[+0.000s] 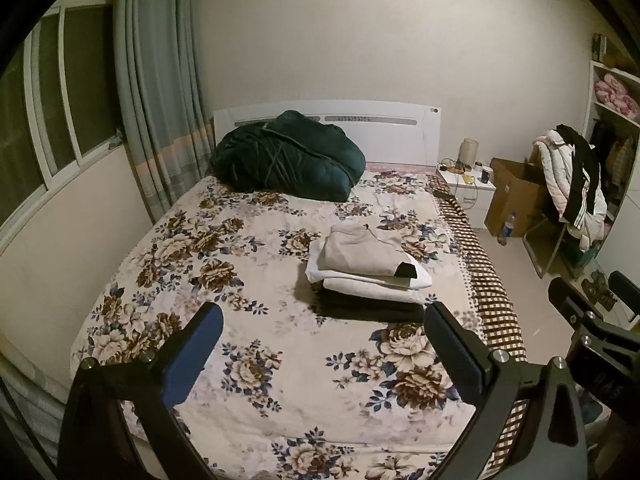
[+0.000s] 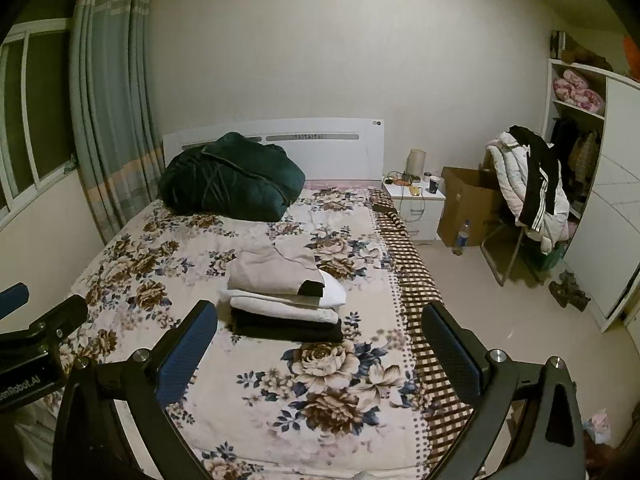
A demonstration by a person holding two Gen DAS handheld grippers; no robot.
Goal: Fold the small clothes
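Folded stack [image 1: 368, 272] lay on the bed [image 1: 248, 360], no loose clothes in sight. Judged nearly finished. Left tongs [image 1: 322, 340] and right tongs [image 2: 320, 340] gaped wide, gripping nothing.

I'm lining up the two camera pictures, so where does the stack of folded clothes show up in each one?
Left wrist view: the stack of folded clothes lies right of centre on the bed, just above the right finger.
Right wrist view: the stack lies near the centre, between the two fingers.
Shared landmark: the dark green quilt bundled against the headboard, behind the stack.
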